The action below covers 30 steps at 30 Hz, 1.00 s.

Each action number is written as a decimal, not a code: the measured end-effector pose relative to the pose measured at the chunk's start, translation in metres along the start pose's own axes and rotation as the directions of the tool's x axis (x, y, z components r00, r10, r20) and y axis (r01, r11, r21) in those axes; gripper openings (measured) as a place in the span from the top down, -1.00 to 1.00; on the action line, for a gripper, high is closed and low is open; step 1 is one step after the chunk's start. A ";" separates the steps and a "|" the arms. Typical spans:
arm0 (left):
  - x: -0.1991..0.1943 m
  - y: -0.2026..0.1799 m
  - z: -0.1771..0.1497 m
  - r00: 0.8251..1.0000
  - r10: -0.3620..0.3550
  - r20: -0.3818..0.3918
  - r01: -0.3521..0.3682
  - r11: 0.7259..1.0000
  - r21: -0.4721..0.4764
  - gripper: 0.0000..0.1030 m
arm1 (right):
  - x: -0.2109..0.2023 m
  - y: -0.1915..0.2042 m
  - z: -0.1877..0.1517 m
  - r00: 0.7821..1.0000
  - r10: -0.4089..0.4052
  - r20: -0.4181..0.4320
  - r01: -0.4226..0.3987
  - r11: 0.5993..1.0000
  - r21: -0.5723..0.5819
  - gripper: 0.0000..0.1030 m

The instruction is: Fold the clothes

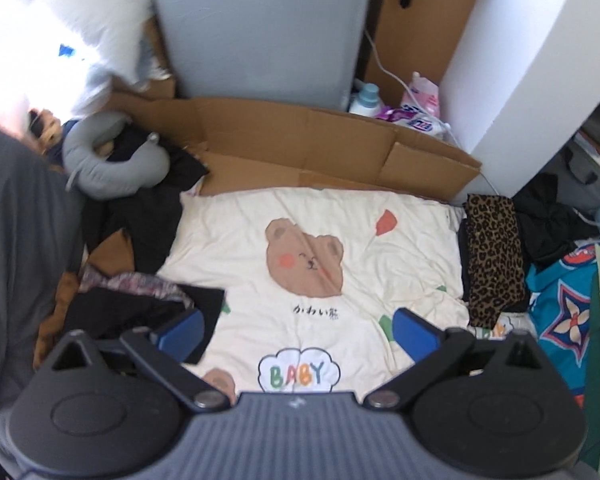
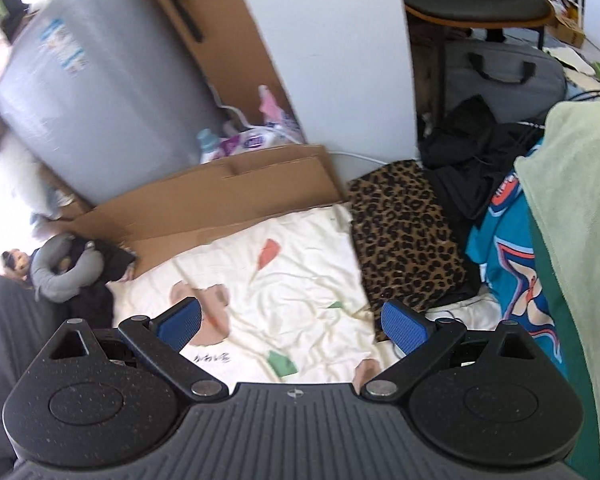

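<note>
My left claw point(image 1: 298, 330) hovers spread wide over the cream bear-print blanket point(image 1: 340, 224), gripping nothing. My right claw point(image 2: 290, 322) hangs just as wide, empty. The folded leopard-print garment point(image 2: 404, 236) lies at the blanket's right edge (dark clothes point(image 1: 140, 216) heap on the left).

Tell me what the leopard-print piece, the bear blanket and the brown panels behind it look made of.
Leopard-print garment: soft matte fabric, probably knit; it lies limp and folded.
Bear blanket: cream printed cloth, likely cotton; it shows fine creases.
Brown panels: corrugated cardboard, dull brown, with flap cuts and fold lines.
</note>
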<state>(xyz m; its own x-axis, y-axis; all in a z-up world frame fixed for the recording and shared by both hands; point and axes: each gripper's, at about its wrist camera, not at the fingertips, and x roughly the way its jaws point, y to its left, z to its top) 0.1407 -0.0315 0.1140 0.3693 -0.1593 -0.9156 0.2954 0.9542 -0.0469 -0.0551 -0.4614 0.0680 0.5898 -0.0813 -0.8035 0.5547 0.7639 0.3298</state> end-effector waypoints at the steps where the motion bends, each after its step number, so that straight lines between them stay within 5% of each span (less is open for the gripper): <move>1: -0.005 0.004 -0.007 1.000 -0.001 0.008 0.001 1.000 -0.008 -0.98 | -0.005 0.006 -0.004 1.000 0.008 -0.002 -0.008 1.000 -0.013 -0.94; 16: -0.024 0.023 -0.090 0.991 -0.043 0.123 0.047 0.999 -0.027 -0.99 | -0.056 0.089 -0.073 1.000 0.011 0.010 -0.008 0.981 -0.196 -0.95; 30: -0.020 0.009 -0.153 0.987 0.008 0.159 0.011 0.993 -0.122 -0.99 | -0.054 0.097 -0.119 0.998 0.060 0.005 -0.057 0.968 -0.245 -0.95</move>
<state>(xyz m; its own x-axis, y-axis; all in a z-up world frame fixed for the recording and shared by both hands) 0.0012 0.0191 0.0705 0.5070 -0.1898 -0.8408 0.1901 0.9761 -0.1057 -0.1032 -0.3072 0.0848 0.6251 -0.0382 -0.7796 0.3591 0.9009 0.2438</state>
